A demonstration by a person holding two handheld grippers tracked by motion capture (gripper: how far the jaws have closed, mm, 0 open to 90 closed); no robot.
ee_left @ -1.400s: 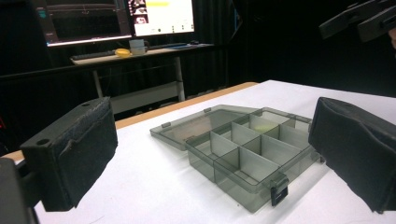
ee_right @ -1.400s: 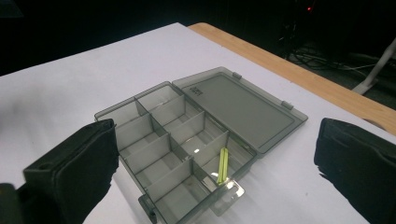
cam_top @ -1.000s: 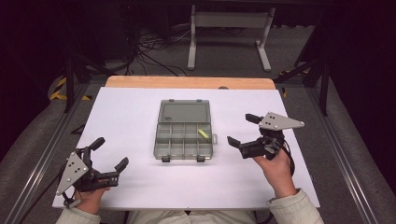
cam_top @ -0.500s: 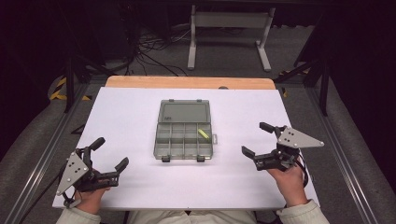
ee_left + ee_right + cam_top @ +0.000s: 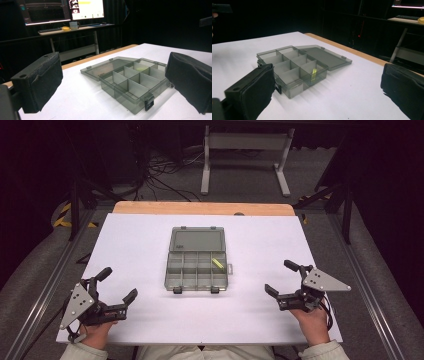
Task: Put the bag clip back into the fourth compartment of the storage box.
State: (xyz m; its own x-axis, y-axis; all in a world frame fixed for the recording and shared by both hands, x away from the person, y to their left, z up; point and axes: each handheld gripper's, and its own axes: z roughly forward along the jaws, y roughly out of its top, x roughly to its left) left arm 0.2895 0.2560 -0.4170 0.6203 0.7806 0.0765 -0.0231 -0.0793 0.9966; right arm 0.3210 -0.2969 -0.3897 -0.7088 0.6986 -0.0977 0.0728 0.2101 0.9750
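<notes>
Right hand-held gripper (image 5: pixel 283 283) has pulled back from beside the box (image 5: pixel 196 259) toward the near right part of the worktop (image 5: pixel 140 240), now low over it and well clear of the box, jaws wide apart and holding nothing. Left hand-held gripper (image 5: pixel 118 284) stays at the near left corner, unchanged, jaws also spread and empty. The box has not moved: mid-worktop between the two, lid (image 5: pixel 197 239) flat open on the far side, small yellow piece (image 5: pixel 217 263) in a right-hand compartment.
</notes>
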